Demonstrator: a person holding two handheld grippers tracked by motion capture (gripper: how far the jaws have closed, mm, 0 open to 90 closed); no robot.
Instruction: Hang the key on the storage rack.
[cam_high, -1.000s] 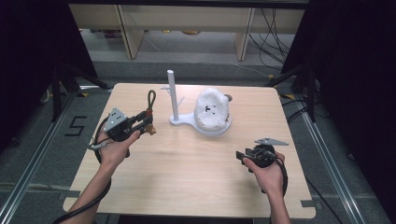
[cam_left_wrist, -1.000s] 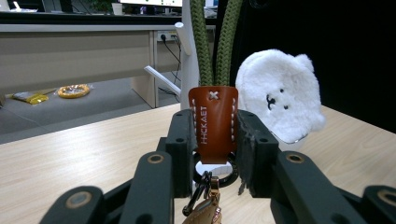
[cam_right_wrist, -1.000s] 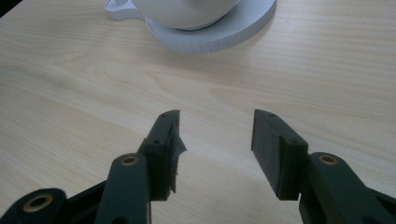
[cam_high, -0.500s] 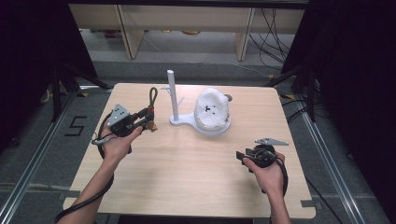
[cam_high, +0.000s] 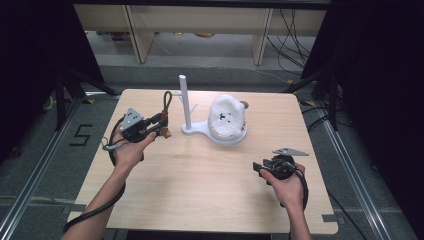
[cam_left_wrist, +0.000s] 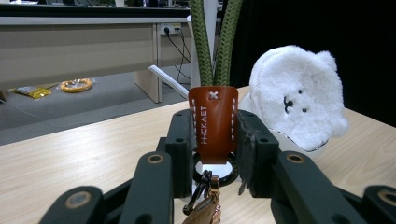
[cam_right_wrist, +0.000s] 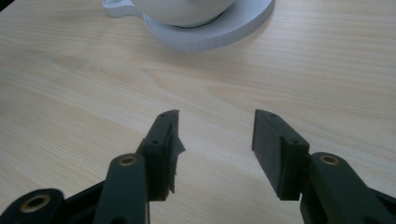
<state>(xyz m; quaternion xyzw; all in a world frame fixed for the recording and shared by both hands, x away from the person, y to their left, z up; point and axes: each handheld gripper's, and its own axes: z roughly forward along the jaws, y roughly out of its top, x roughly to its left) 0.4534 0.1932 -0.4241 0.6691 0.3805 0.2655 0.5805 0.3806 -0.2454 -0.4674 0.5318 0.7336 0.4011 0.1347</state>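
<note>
Olive-green cord loop with a brown stitched leather tab, upright, tab pinched between the left tongs. White fluffy bear-faced cap on a white stand with a tall post, mid-far on the surface.

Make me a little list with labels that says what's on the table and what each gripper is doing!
table: light wooden top
left gripper: jaws shut on the keychain's brown leather tab
keychain: green cord loop standing up from the tab, metal clip hanging below
right gripper: jaws open, nothing between them, low over the bare table
white stand: upright post on a round base
fluffy white bear hat: sitting on the stand's base
hands: one holding each gripper
</note>
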